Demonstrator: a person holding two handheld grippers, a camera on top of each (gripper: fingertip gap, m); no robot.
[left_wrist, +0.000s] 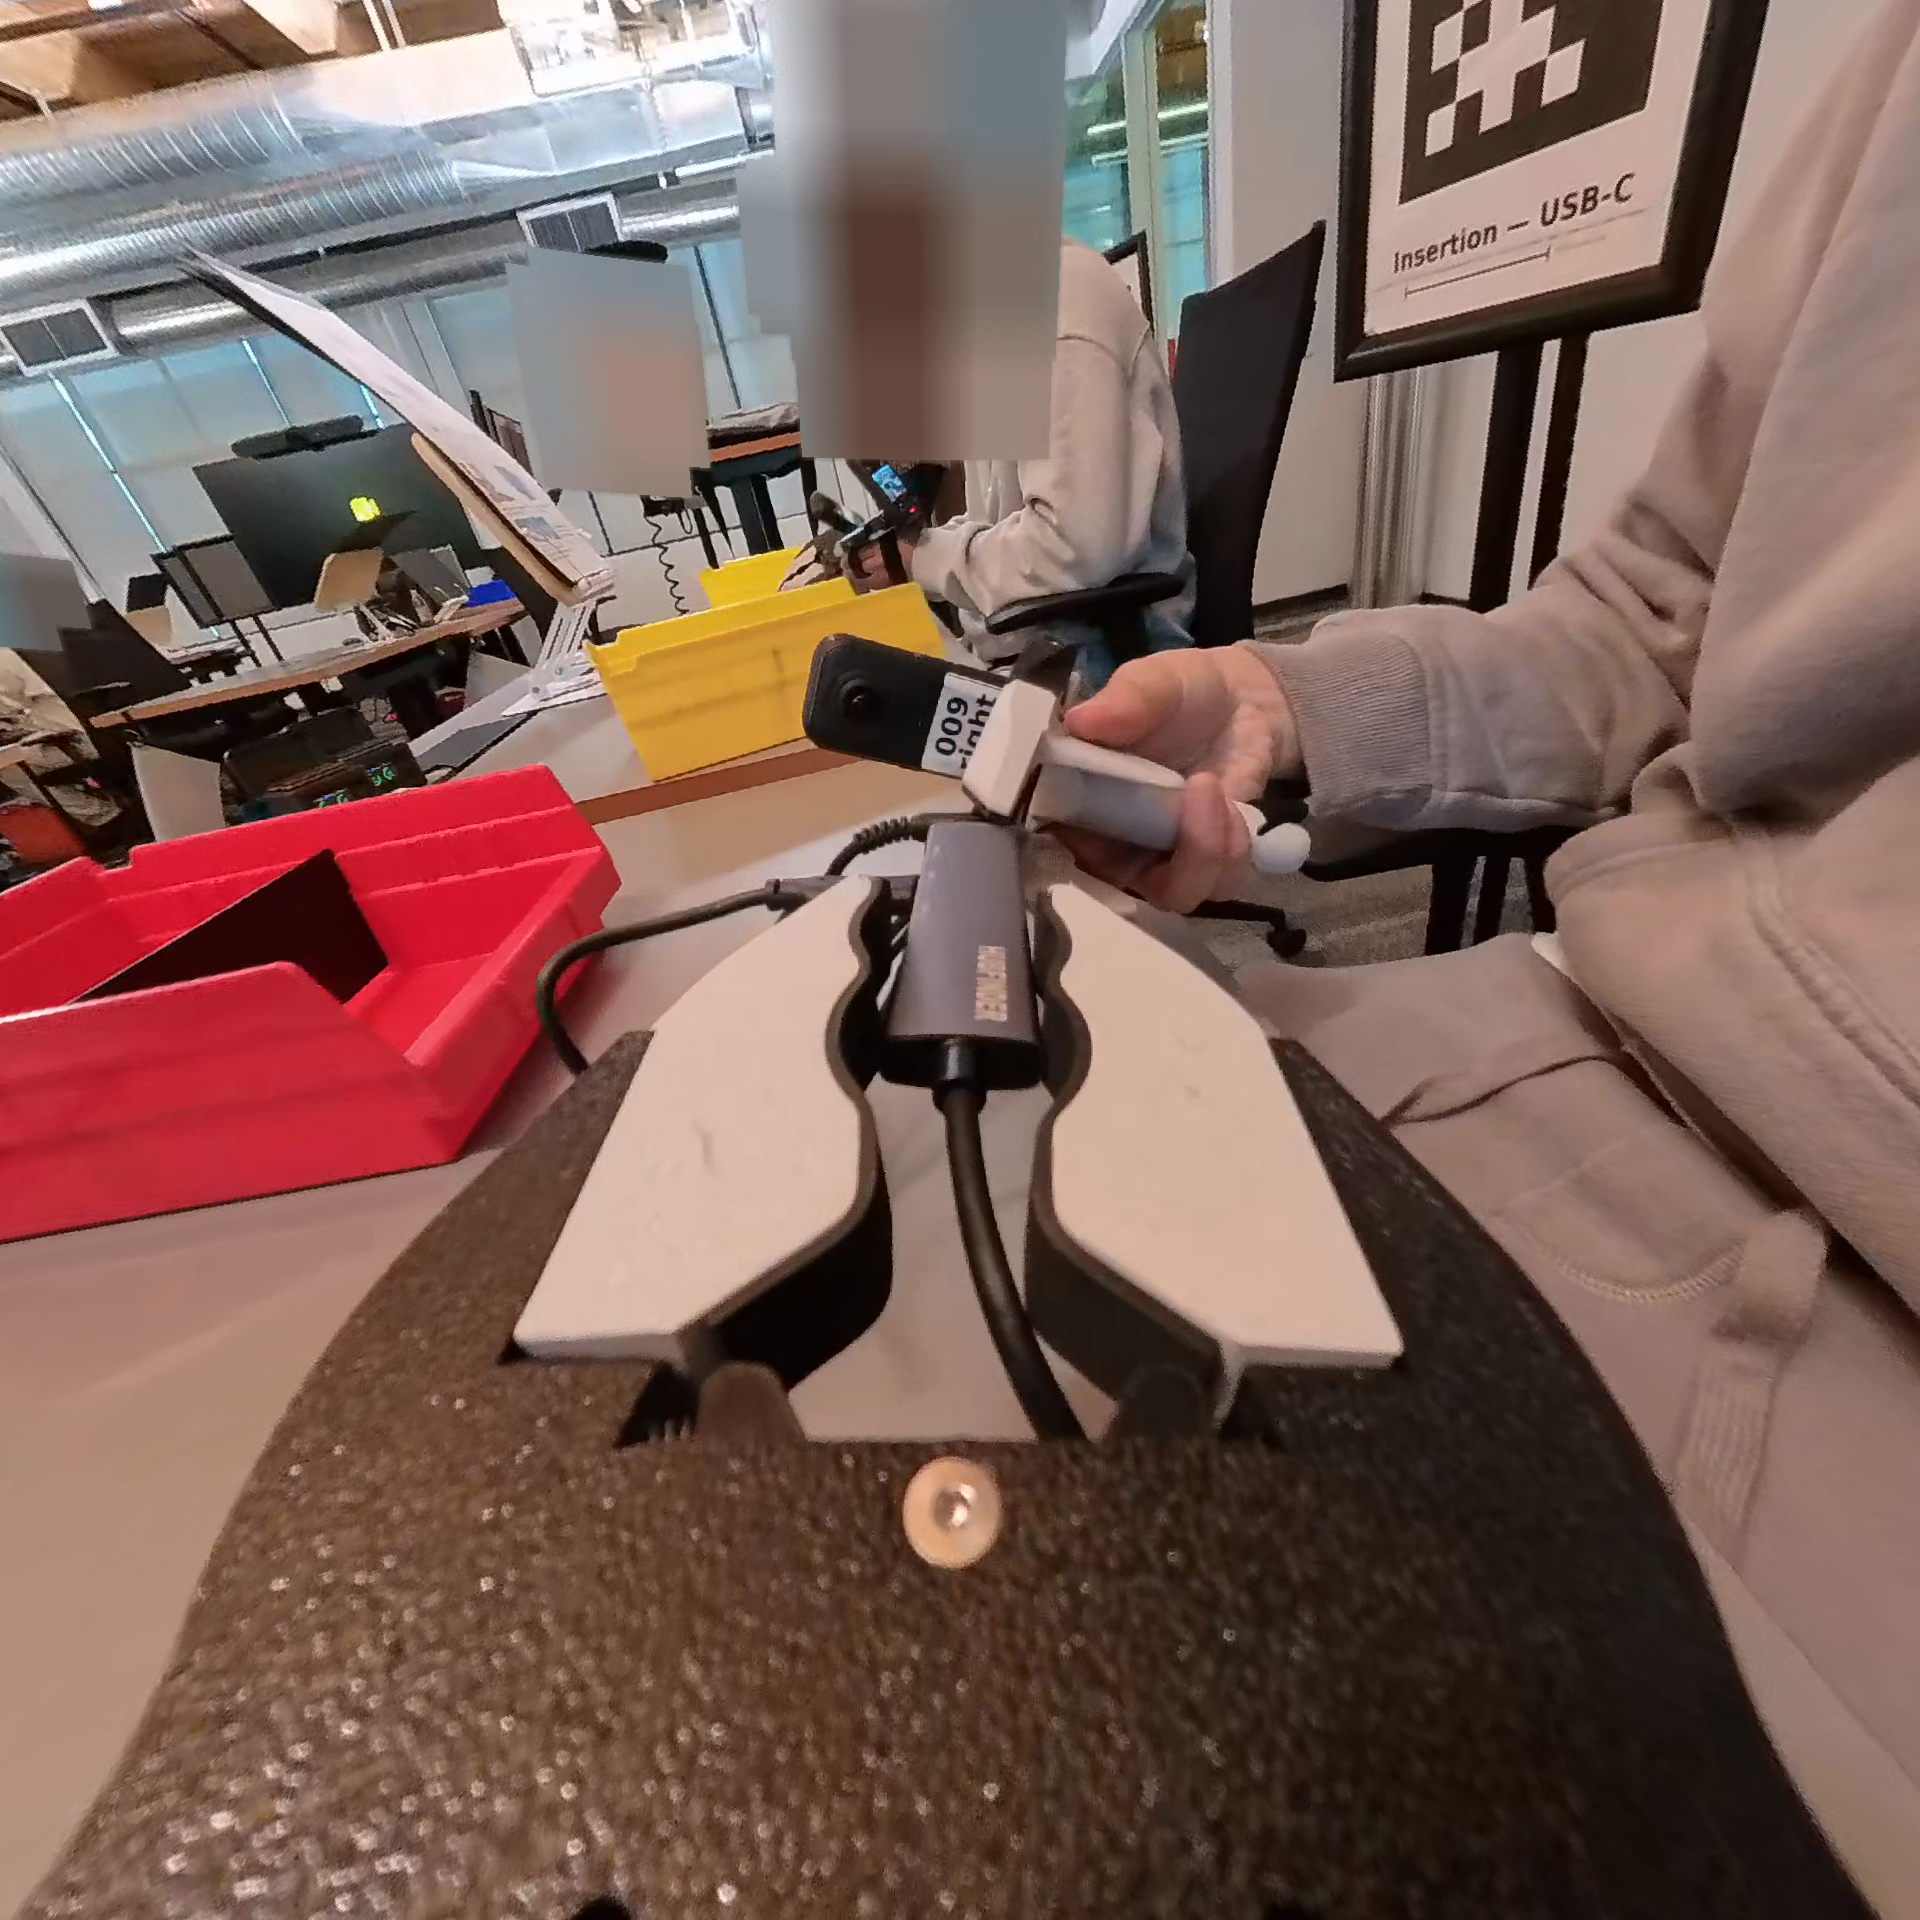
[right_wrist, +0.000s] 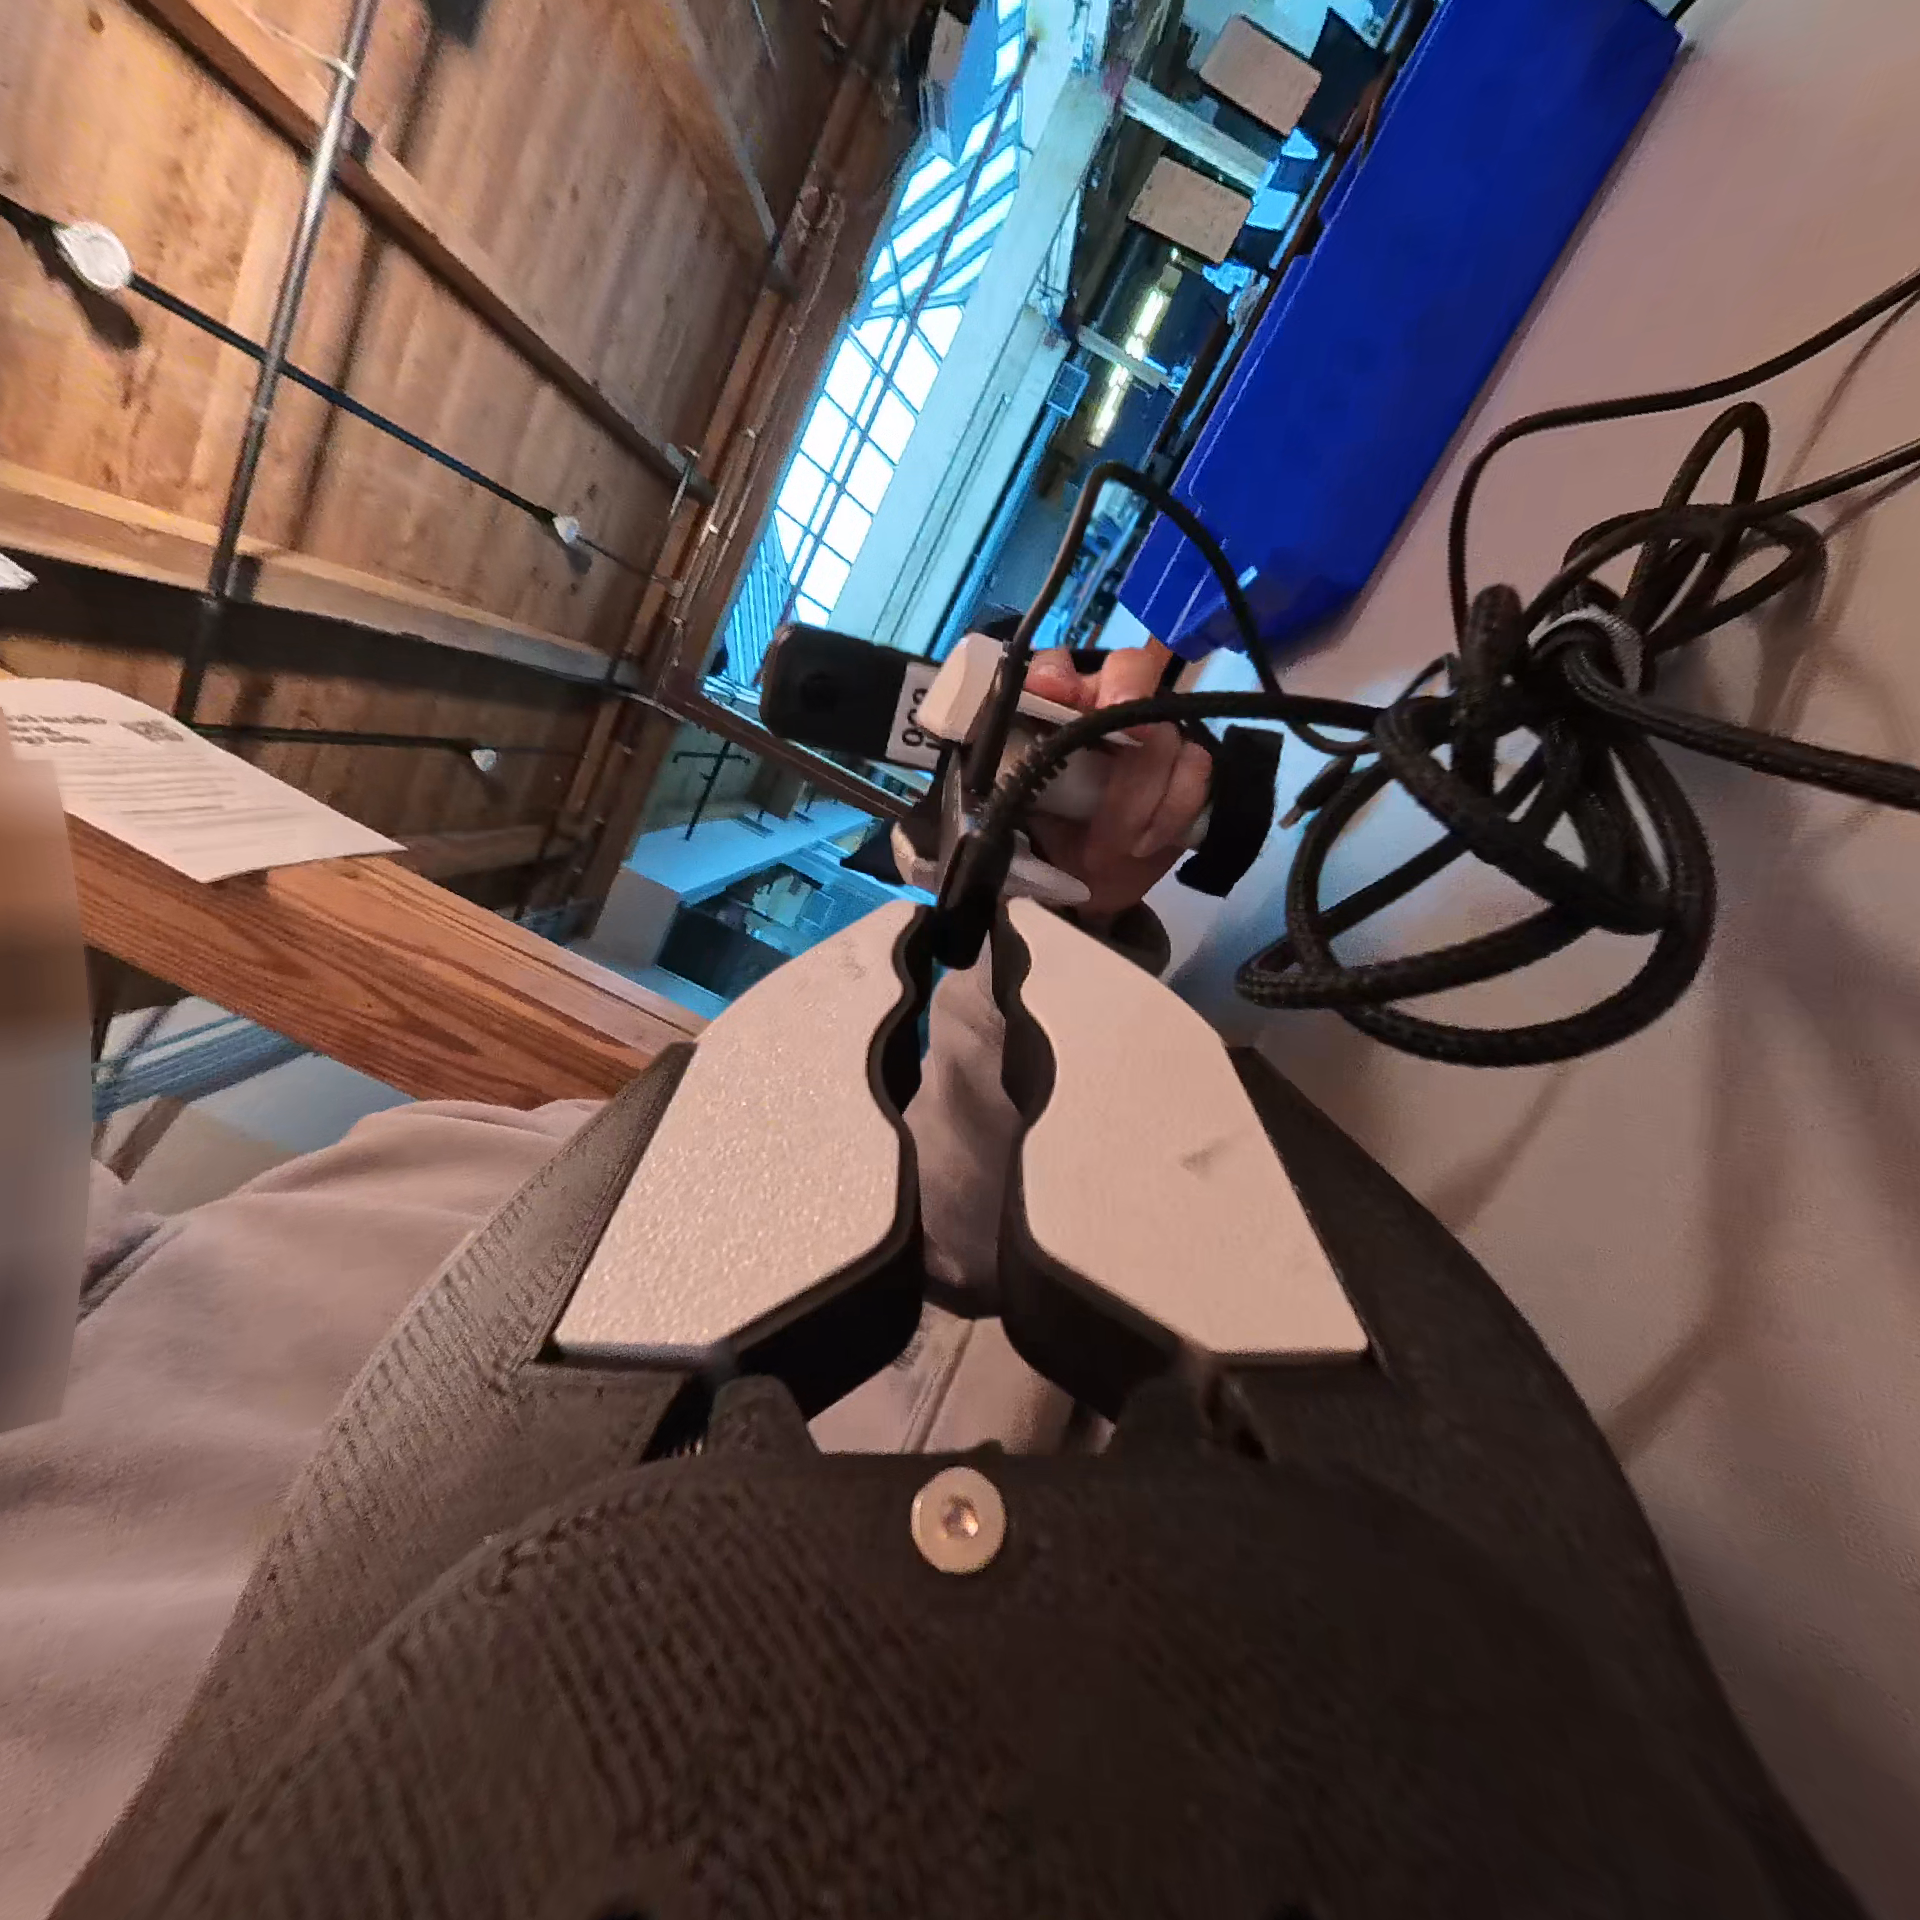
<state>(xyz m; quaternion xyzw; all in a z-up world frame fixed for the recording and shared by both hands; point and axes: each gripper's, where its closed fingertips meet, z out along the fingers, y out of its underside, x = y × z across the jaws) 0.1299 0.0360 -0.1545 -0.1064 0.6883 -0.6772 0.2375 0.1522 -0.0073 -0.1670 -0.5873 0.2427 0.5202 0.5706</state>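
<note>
In the left wrist view my left gripper (left_wrist: 961, 904) is shut on a grey oblong USB hub (left_wrist: 966, 987). The hub's black cable (left_wrist: 987, 1226) runs back between the fingers. A hand (left_wrist: 1195, 727) holds the other gripper's white handle (left_wrist: 1091, 784) just beyond the hub's far end. In the right wrist view my right gripper (right_wrist: 963, 923) is shut on the black plug (right_wrist: 961, 883) of a braided cable (right_wrist: 1195, 717). The plug sits close to the left gripper's white fingers (right_wrist: 1049, 883). The hub is hidden in this view.
A red bin (left_wrist: 260, 1070) stands on the table to the left, with yellow bins (left_wrist: 748, 675) behind it. A framed sign on a stand (left_wrist: 1507, 187) is at the upper right. A tangled bundle of black cable (right_wrist: 1507, 810) and a blue bin (right_wrist: 1382, 343) lie on the table. The tips of one gripper are about 6 cm away from the tips of the other.
</note>
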